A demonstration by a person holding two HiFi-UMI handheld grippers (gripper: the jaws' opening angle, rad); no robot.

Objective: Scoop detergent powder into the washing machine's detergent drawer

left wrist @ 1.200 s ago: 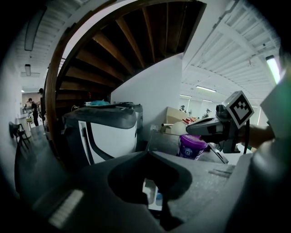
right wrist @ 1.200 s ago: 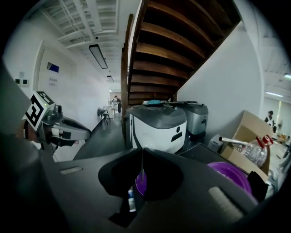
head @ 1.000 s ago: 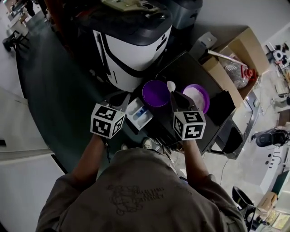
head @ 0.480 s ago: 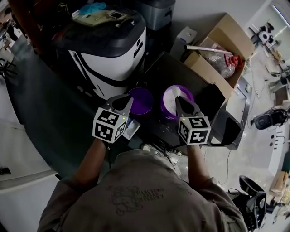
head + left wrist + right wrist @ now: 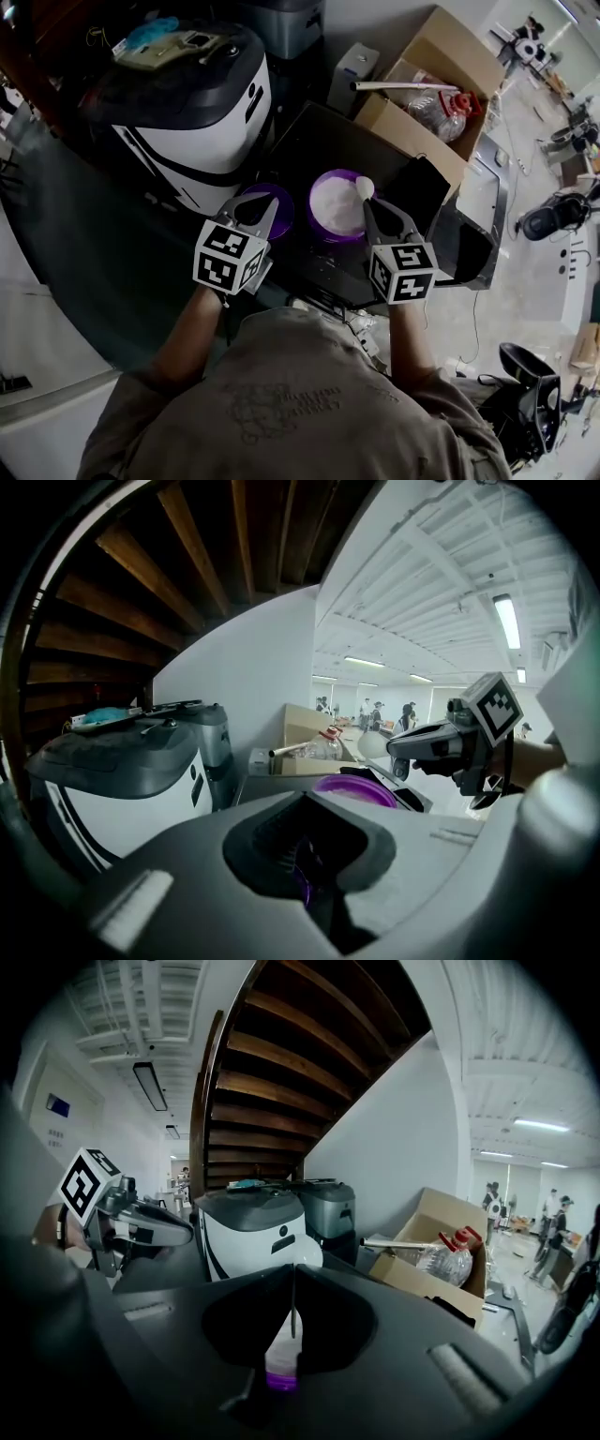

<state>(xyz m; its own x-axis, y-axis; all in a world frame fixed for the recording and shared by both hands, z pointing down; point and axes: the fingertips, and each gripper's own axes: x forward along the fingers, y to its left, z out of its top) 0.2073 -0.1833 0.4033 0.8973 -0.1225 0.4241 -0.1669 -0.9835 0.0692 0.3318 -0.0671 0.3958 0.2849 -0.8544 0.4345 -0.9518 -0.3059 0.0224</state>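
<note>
Hovering over dark table (image 5: 323, 141) under wooden stairs (image 5: 281, 1072): left gripper (image 5: 256, 204) fingers pinching purple lid (image 5: 280, 221), right gripper (image 5: 379, 212) pinching white scoop (image 5: 365, 188).

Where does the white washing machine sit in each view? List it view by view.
Head view: washing machine upper left.
Left gripper view: washing machine at left.
Right gripper view: washing machine left of centre.
Shared landmark: cardboard box, right of it in every view.
</note>
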